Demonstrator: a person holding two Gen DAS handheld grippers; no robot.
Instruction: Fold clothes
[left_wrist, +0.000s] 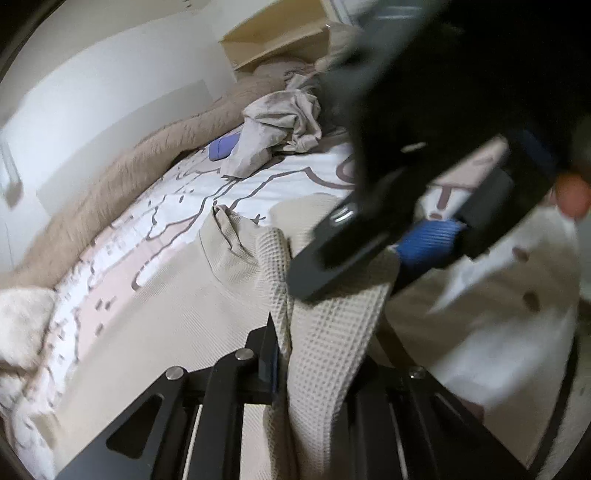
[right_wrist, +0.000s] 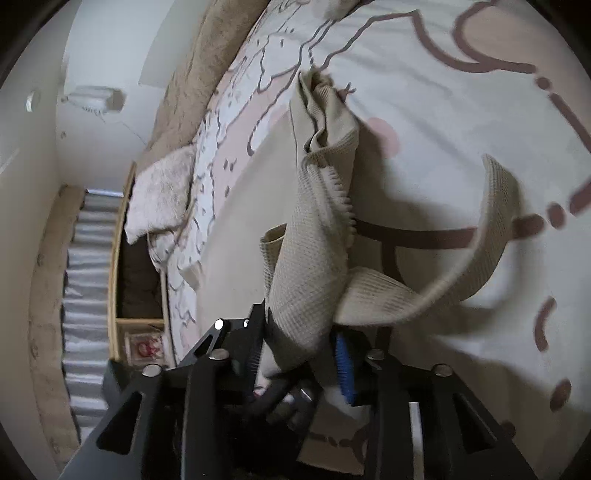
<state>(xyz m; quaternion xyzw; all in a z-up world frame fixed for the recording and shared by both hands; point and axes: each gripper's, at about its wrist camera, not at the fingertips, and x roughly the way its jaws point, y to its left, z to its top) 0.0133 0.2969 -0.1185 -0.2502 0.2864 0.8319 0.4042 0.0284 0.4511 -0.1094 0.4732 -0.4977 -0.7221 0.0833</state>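
Note:
A beige waffle-knit garment (left_wrist: 325, 332) rises from the patterned bed sheet (left_wrist: 155, 258) into both grippers. My left gripper (left_wrist: 328, 332) is shut on a bunched fold of it; the garment hides its right finger. Just above and ahead, my right gripper (left_wrist: 369, 254) reaches in from the right, showing its blue pad (left_wrist: 428, 240). In the right wrist view the garment (right_wrist: 314, 258) runs up between the right gripper's (right_wrist: 301, 332) jaws, which stand partly apart and loose around it. A sleeve (right_wrist: 491, 229) swings out to the right, blurred.
Crumpled pale clothes (left_wrist: 280, 125) and a purple item (left_wrist: 221, 147) lie farther up the bed. A fuzzy tan blanket (left_wrist: 147, 166) runs along the wall side. A wooden shelf (left_wrist: 273, 40) stands at the head. A person's fingertip (left_wrist: 572, 195) shows at the right edge.

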